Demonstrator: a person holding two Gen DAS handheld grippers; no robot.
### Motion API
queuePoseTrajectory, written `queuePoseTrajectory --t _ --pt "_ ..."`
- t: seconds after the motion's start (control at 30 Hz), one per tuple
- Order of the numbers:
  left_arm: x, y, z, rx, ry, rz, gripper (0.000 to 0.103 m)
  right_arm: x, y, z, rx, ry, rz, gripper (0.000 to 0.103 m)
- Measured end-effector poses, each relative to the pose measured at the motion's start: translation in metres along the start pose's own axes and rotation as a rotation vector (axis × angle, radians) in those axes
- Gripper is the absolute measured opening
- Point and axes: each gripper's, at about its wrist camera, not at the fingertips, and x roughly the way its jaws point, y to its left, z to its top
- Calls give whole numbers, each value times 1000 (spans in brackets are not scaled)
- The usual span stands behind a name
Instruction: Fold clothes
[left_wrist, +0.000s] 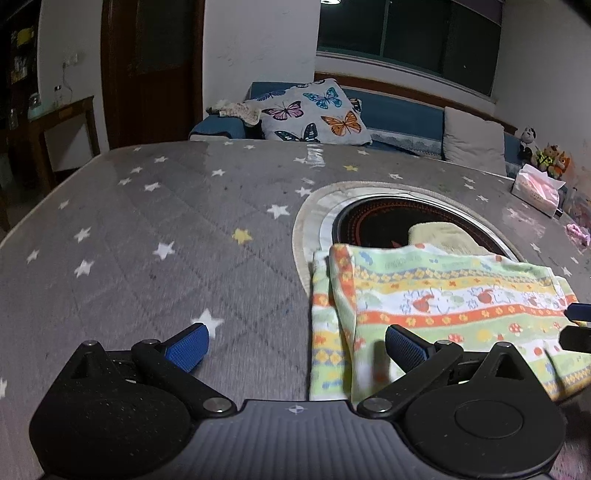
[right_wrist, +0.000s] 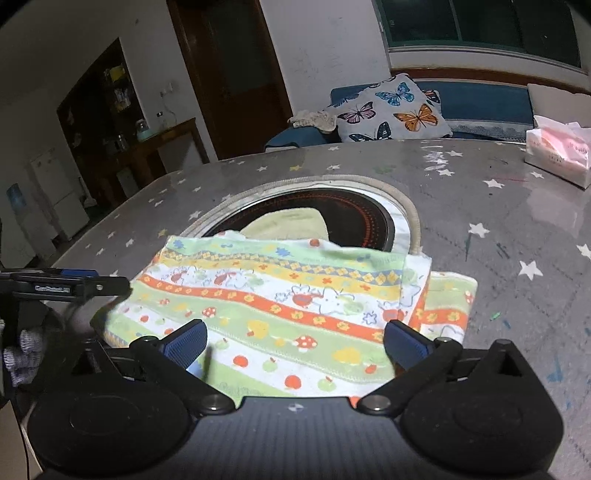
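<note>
A colourful striped towel (left_wrist: 436, 295) with cartoon prints lies folded on the grey star-patterned table (left_wrist: 147, 229), partly over a round black cooktop (left_wrist: 373, 221). It also shows in the right wrist view (right_wrist: 288, 295). My left gripper (left_wrist: 295, 343) is open and empty, its right finger above the towel's left edge. My right gripper (right_wrist: 295, 339) is open and empty over the towel's near edge. The right gripper's tip shows at the left wrist view's right edge (left_wrist: 578, 325); the left gripper shows at the right wrist view's left edge (right_wrist: 66, 284).
A pale yellow folded cloth (right_wrist: 288, 225) lies on the cooktop behind the towel. A pink tissue pack (right_wrist: 557, 151) stands at the table's far right. A blue sofa (left_wrist: 399, 114) with a butterfly pillow (left_wrist: 314, 110) is behind the table.
</note>
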Motion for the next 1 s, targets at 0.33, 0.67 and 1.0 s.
queuePoseTrajectory --t 0.33,0.67,1.0 --pt "37 -17 32 55 14 31 103 24 -10 20 17 3 -16 103" --pt "65 -6 41 32 46 96 103 28 -12 12 -4 -11 -3 103" --pt "68 -4 38 21 50 88 103 29 -7 4 -55 -36 -13 103"
